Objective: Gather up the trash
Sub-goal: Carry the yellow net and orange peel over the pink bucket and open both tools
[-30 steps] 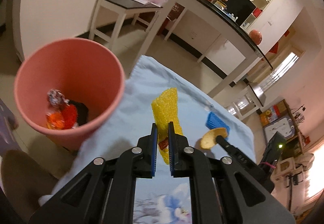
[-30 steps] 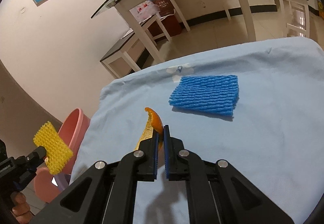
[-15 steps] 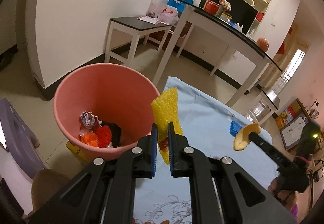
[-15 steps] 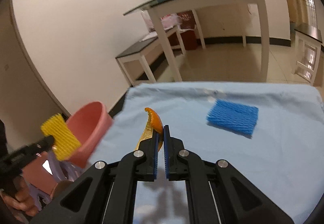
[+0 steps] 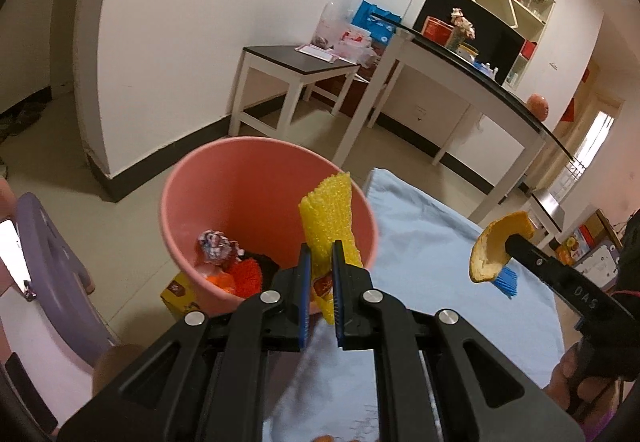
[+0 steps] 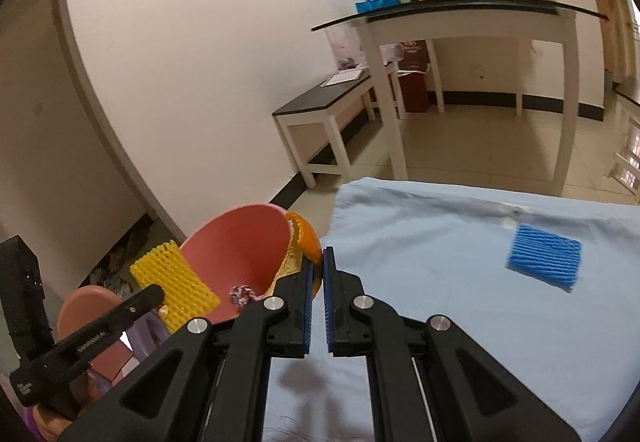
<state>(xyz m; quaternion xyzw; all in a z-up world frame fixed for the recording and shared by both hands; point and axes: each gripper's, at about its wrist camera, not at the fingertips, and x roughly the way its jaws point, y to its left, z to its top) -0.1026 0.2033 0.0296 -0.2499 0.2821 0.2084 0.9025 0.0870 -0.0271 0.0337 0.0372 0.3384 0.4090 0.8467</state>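
We are squeezing the yellow foam net (image 5: 330,218) in our left gripper (image 5: 319,278), standing tall, now over the pink bin (image 5: 208,178); our right gripper (image 6: 317,284) is pinching the orange peel (image 6: 305,238), now nearer the bin

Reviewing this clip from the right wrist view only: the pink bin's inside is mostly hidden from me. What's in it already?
Observer: The left wrist view shows the pink bin holding a crumpled wrapper, a red-orange mesh piece and something black.
Operator: Here the right tongs grip the orange peel. What exactly do the left tongs pinch?
Observer: They are shut on the yellow foam net at its lower end, over a red label.
Operator: Anything on the floor by the bin?
Observer: A yellow box at the bin's base.
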